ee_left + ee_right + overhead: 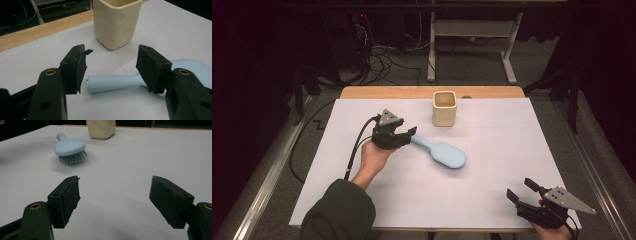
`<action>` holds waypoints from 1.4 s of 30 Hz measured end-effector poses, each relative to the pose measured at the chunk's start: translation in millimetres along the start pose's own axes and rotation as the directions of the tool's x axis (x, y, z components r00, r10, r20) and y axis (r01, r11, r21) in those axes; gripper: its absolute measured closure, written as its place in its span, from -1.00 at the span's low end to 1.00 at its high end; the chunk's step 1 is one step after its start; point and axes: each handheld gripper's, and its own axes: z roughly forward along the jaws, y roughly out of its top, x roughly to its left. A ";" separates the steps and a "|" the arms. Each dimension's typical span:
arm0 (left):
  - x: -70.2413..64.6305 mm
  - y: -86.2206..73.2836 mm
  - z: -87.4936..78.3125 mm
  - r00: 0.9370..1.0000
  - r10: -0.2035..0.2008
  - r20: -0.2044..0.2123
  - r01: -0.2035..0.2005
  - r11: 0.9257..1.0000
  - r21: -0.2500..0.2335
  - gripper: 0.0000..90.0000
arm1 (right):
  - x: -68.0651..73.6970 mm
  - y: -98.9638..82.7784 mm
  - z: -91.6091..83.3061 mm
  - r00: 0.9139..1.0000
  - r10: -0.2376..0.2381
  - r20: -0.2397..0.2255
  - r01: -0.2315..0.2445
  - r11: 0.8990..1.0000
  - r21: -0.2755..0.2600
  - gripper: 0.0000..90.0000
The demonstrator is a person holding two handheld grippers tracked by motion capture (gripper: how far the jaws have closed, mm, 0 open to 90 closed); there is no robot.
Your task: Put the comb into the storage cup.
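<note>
Left hand-held gripper (408, 135) at the brush handle, jaws wide and gripping nothing.

The light blue hairbrush (443, 153) lies bristles-down mid-bench, its handle end sitting between the left hand-held gripper's spread pads (79, 67) with clear gaps either side. The cream cup (444, 108) stands upright just beyond, near the far edge of the white bench (512, 140). Over at the near right corner, the right hand-held gripper (523, 190) hovers well apart from the brush, jaws wide open and empty.
</note>
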 end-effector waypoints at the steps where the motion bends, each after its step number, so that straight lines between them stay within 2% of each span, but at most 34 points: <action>1: 1.0 0.1 0.5 1.000 -0.001 -0.003 0.001 1.000 0.003 -0.07 | 0.2 0.1 0.5 1.000 -0.003 0.000 0.003 1.000 0.000 -0.45; 14: 3.9 3.5 -0.9 1.000 -0.006 -0.028 0.006 1.000 0.012 -0.03 | 1.4 0.3 1.8 1.000 -0.009 -0.001 0.009 1.000 0.003 -0.45; 16: 4.1 7.7 -0.7 1.000 -0.001 -0.028 0.002 0.999 0.046 -0.02 | 1.4 0.2 1.8 1.000 -0.008 -0.001 0.008 1.000 0.003 -0.45; 19: 3.6 14.4 -0.6 0.999 0.014 -0.036 -0.014 1.000 0.021 0.00 | 1.4 0.1 2.0 1.000 -0.008 -0.002 0.008 1.000 0.006 -0.45; 21: 7.7 20.3 3.8 0.999 -0.002 -0.037 0.004 0.998 0.067 0.00 | 1.5 0.1 1.9 1.000 -0.007 -0.002 0.007 1.000 0.007 -0.45; 22: 8.5 22.5 5.6 0.999 -0.007 -0.036 0.010 0.997 0.072 0.01 | 1.5 0.1 1.8 1.000 -0.007 -0.003 0.007 1.000 0.006 -0.45; 26: 4.9 32.8 13.1 0.999 0.008 -0.043 -0.002 0.991 0.130 0.07 | 1.1 -0.1 1.6 1.000 -0.005 -0.005 0.005 1.000 0.006 -0.45; 28: 4.5 38.0 18.3 0.999 0.016 -0.052 -0.006 0.984 0.178 0.07 | 0.9 -0.1 1.8 1.000 -0.006 -0.006 0.006 1.000 0.007 -0.45; 31: 5.0 44.6 25.2 0.998 0.011 -0.057 0.003 0.974 0.229 0.10 | 1.2 -0.1 1.6 1.000 -0.005 -0.007 0.005 1.000 0.005 -0.45; 33: 5.0 48.2 29.5 0.998 0.019 -0.052 -0.005 0.966 0.259 0.10 | 1.3 -0.2 1.6 1.000 -0.006 -0.008 0.006 1.000 0.006 -0.45; 36: 3.2 53.9 36.3 0.997 0.042 -0.059 -0.020 0.945 0.327 0.15 | 1.1 -0.2 2.1 1.000 -0.008 -0.011 0.008 1.000 0.009 -0.44; 42: 5.0 62.6 49.9 0.999 0.033 -0.031 -0.018 0.918 0.396 0.29 | 1.3 -0.1 1.9 1.000 -0.010 -0.013 0.011 1.000 0.011 -0.44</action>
